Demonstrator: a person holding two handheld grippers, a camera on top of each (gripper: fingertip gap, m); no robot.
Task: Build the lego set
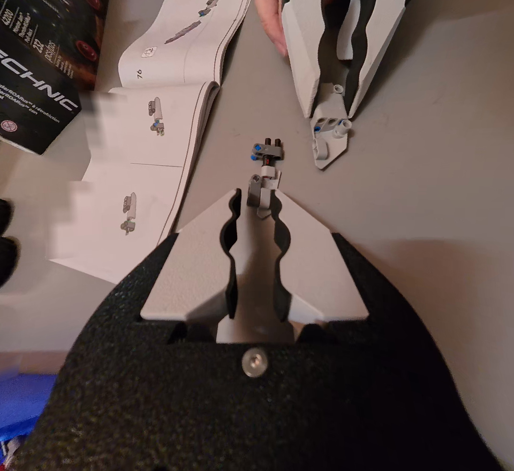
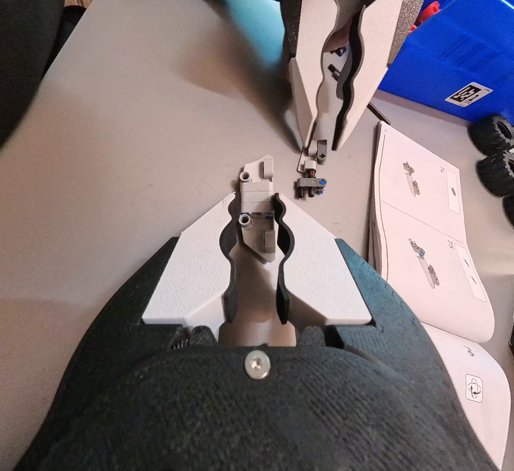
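A small dark-grey and light-grey Technic assembly [image 1: 265,163] with black pins and blue pins lies on the grey table [image 1: 389,207]. My left gripper [image 1: 258,193] is open, and its tips straddle the near end of this assembly with small gaps on both sides. It also shows in the right wrist view [image 2: 321,147], above the same assembly [image 2: 311,177]. My right gripper [image 2: 255,199] is shut on a light-grey panel assembly [image 2: 256,185] with round connectors. In the left wrist view the right gripper [image 1: 330,116] holds that panel [image 1: 329,135] with its point down at the table.
An open instruction booklet [image 1: 155,152] lies left of the parts, also in the right wrist view [image 2: 417,221]. A black set box [image 1: 41,54] stands behind it. A blue bin [image 2: 459,54] and black tyres [image 2: 495,152] sit at the right. A hand [image 1: 267,7] holds the right gripper. Left tips to right tips: about 8 cm.
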